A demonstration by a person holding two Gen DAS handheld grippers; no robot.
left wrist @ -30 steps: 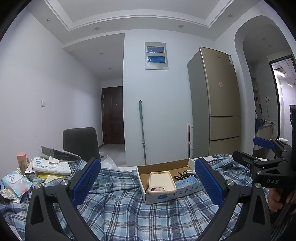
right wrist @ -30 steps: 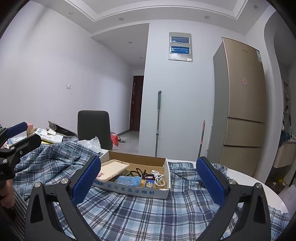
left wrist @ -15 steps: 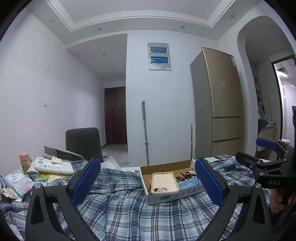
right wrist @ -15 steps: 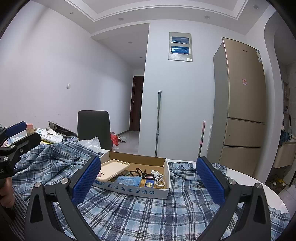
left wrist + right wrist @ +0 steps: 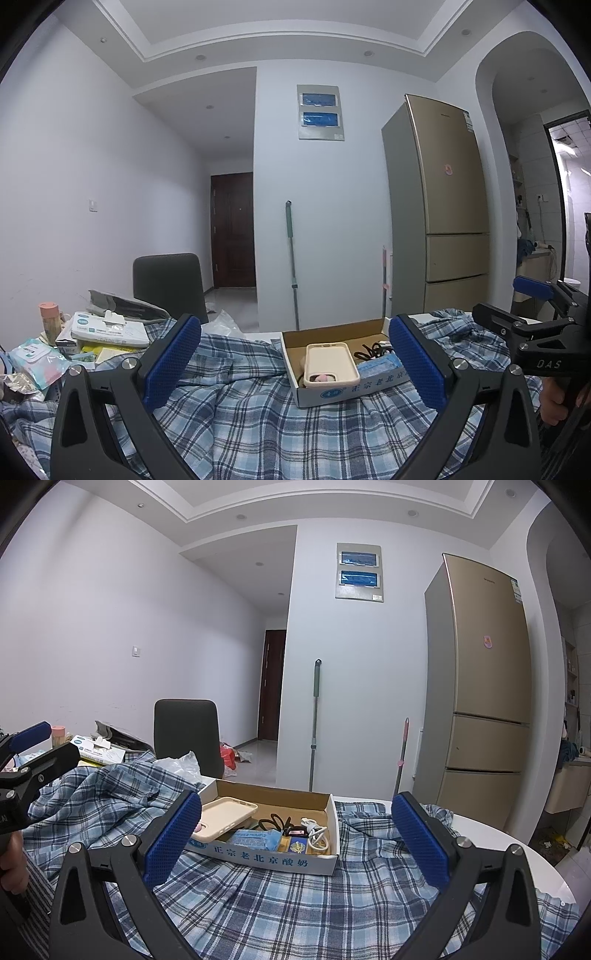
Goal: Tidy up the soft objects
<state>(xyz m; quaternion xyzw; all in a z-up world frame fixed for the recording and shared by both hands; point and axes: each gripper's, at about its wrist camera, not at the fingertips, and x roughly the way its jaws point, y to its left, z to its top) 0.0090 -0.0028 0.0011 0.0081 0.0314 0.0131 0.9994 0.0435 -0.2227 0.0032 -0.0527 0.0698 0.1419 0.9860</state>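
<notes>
Two handheld grippers hover over a blue plaid shirt (image 5: 236,413) spread on a table.

The left gripper (image 5: 295,363) and right gripper (image 5: 297,840) both hold their jaws wide apart, gripping nothing; ahead between each pair of fingers, resting on the shirt, sits a cardboard box (image 5: 273,858) (phone case (image 5: 330,363), cables inside).

White round table (image 5: 491,830), rim bare at 3 o'clock. Blue plaid shirt (image 5: 251,413) spread over most of it. Cardboard box (image 5: 343,391) sits on the shirt at 12 o'clock. Clutter at 9 o'clock: wipes pack (image 5: 107,328), pink-lidded jar (image 5: 50,317), snack packets (image 5: 35,360).
</notes>
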